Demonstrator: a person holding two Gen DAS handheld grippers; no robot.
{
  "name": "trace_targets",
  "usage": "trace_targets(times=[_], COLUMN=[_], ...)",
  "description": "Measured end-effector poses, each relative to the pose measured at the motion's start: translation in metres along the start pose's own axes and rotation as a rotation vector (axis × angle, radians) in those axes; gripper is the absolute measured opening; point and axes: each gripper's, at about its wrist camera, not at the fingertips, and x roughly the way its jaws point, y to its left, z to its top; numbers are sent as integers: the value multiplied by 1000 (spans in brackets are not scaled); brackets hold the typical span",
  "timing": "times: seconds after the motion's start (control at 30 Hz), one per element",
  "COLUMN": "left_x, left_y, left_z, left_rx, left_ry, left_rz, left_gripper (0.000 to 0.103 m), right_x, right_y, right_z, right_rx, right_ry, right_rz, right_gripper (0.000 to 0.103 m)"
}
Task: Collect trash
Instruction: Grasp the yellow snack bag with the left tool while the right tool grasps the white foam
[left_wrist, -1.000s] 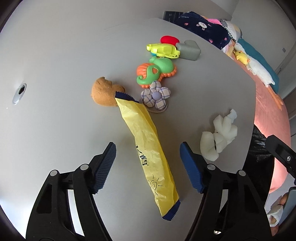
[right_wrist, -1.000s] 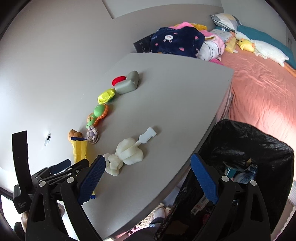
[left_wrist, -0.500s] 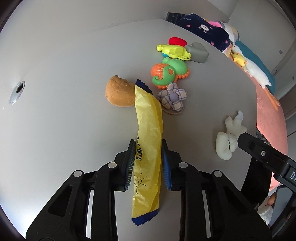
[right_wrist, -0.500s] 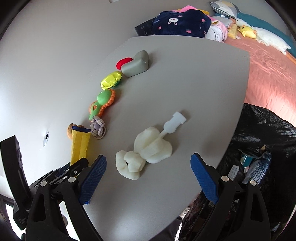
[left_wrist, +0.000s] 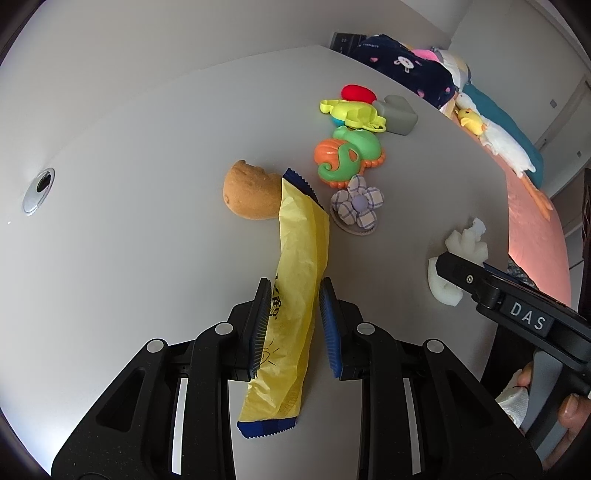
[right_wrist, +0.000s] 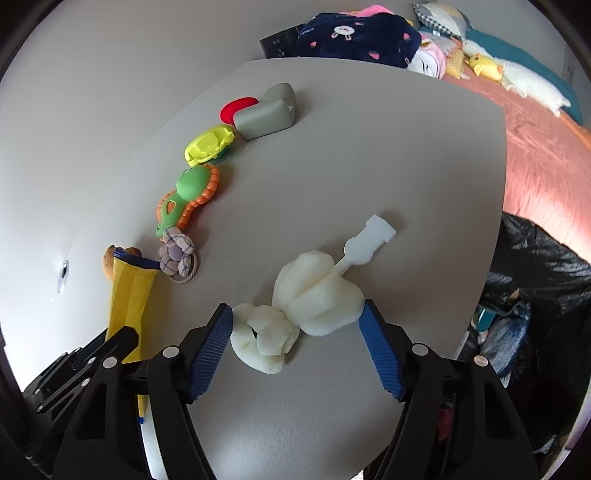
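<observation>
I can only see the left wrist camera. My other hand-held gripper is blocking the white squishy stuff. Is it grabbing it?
Observer: The right hand-held gripper has the white foam between its jaws, which have just been closing. The pads are at its sides, and no squashing shows yet.
Operator: Is it only foam?
Observer: No, a white plastic handle sticks out of it, pointing away from the gripper.
Operator: Where's the bin?
Observer: A black trash bag sits open past the table edge on the right, with trash already inside.
</observation>
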Motion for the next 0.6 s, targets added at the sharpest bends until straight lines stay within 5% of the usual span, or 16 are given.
trace_targets(times=[0.13,0.2,0.6], left_x=[0,-1,-19], left_y=[1,1,-9], left_z=[0,0,9], left_rx=[0,0,11], left_ry=[-1,-2,-47], left_rz=[-2,-2,3], left_gripper=[27,27,27], right_x=[4,5,-27], right_y=[6,9,-1], right_z=[2,3,14], right_rx=[-39,-55,-74], right_ry=[-14,-9,-85], right_rz=[3,38,120], right_gripper=[50,26,24])
